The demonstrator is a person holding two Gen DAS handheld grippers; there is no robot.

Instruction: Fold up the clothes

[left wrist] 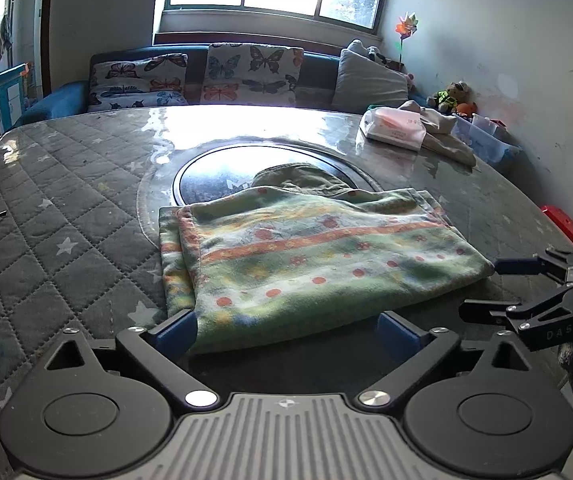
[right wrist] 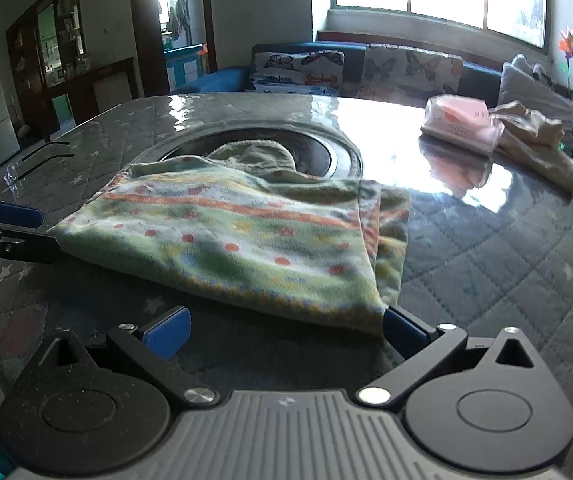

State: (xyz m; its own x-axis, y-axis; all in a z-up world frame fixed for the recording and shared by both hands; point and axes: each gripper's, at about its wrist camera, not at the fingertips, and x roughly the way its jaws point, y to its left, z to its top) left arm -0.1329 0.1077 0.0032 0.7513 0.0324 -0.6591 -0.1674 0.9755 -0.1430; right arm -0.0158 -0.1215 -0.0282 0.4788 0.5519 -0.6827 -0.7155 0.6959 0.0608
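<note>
Lying folded on the bench (left wrist: 66, 184), the green fleece cloth (left wrist: 306, 256) with orange stripes and red dots sits partly over the dark round inset (left wrist: 214, 176) in the middle of the quilted, star-patterned top. Another olive-green piece (left wrist: 306, 178) peeks out from behind it, over the inset.

The left tool (left wrist: 286, 330) is spread wide, blue pads on either side of the cloth's near edge, so it's not clamped on anything. Its left pad (left wrist: 174, 332) sits right at the near corner of the fabric.

The right tool (right wrist: 286, 330) is also wide apart. Its right-hand pad (right wrist: 404, 328) is just at the cloth's near corner, the other pad (right wrist: 168, 334) well clear of the fabric. Can't say if that corner pad is actually touching.

Each tool shows up in the other's camera, out beside the cloth's far corner.

Farther back on the bench there's a pink tissue pack (left wrist: 396, 126) right beside a beige crumpled cloth (left wrist: 442, 132). A sofa with butterfly cushions (left wrist: 246, 76) is behind.
</note>
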